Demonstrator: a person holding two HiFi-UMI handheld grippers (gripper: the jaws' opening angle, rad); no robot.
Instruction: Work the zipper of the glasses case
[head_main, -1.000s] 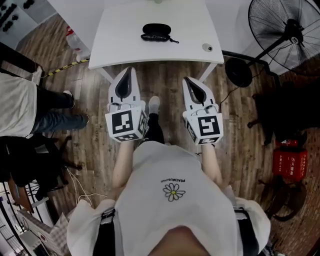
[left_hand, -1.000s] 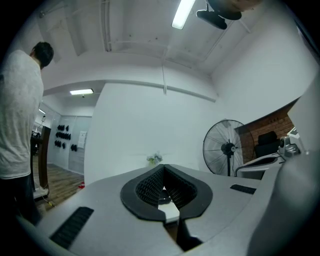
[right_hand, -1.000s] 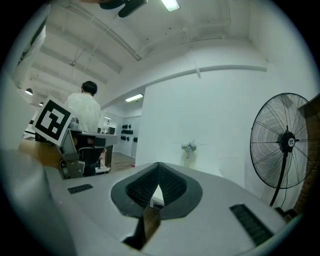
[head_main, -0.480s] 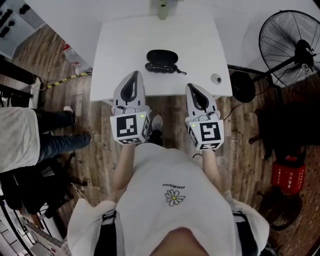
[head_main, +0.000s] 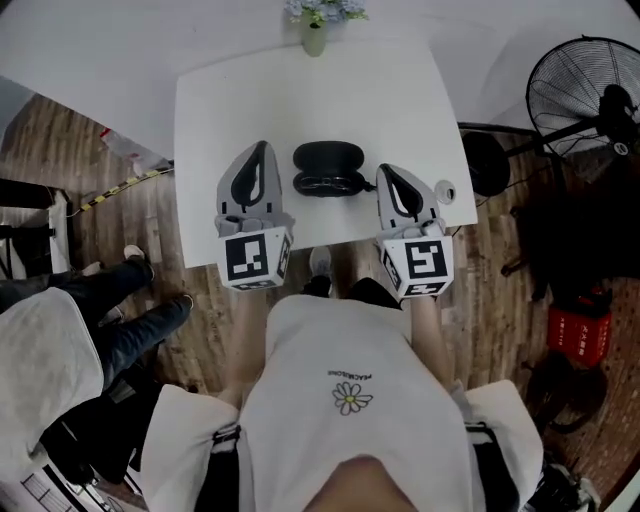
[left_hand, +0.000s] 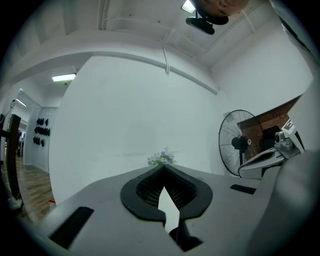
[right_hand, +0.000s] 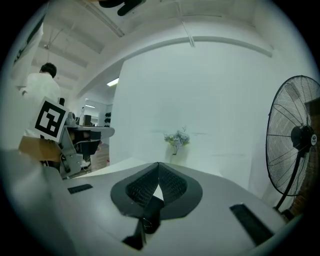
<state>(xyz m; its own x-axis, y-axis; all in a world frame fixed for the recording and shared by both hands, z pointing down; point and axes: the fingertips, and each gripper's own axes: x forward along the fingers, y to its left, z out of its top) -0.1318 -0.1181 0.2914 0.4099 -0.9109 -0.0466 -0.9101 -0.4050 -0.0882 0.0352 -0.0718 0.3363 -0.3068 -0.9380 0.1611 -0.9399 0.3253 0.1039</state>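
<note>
Spreading beneath both grippers, the white table (head_main: 215, 105) is the largest thing in view. A standing fan (head_main: 590, 95) is well off to the right of the right gripper (head_main: 386, 172), over the wooden floor. That gripper and the left gripper (head_main: 259, 150) reach over the table's near edge, each with its jaws pressed together on nothing. The black glasses case (head_main: 328, 168) lies on the table between the two grippers, just beside their tips. A small vase of flowers (head_main: 314, 36) stands well ahead of them at the far edge.
</note>
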